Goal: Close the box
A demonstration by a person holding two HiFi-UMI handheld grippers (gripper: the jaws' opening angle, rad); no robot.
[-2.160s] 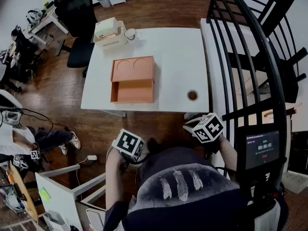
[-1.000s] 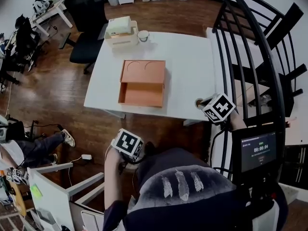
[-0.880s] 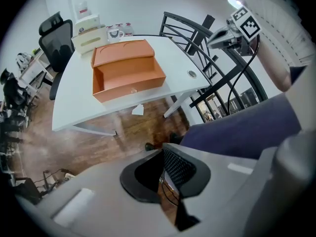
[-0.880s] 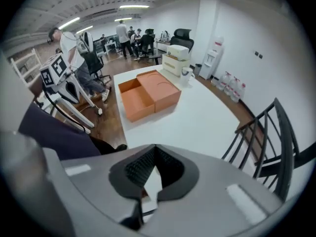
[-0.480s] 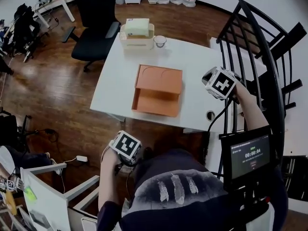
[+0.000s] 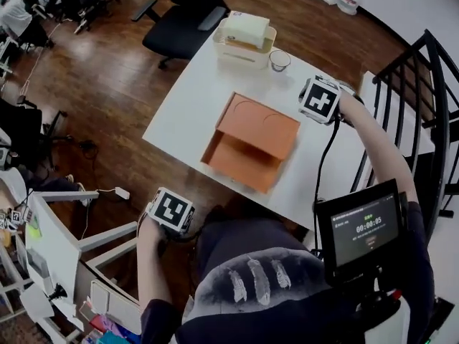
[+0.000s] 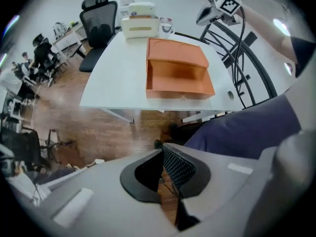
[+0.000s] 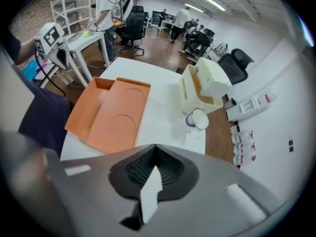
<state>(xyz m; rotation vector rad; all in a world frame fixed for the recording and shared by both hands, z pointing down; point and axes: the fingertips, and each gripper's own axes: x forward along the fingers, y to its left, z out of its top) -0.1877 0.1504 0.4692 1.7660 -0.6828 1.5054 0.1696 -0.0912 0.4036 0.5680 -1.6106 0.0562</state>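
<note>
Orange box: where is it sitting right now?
In the head view the orange box lies open in the middle of the white table, the cup and cream bin beyond it at the far edge.

The orange box (image 6: 251, 142) lay open on the surface (image 6: 190, 92) — just beside the right tongs (image 6: 319, 99), well apart from the left tongs (image 6: 171, 210).

From the head we look steeply down on the white table (image 6: 188, 92), with the orange box (image 6: 251, 140) mid-frame and well off. The left gripper (image 7: 167, 177) camera sits low, off the table's near edge, and faces across it, the box at upper centre. The right gripper (image 8: 149, 179) camera hangs nearer, over the table, the box at left. All three views share box and table.
</note>
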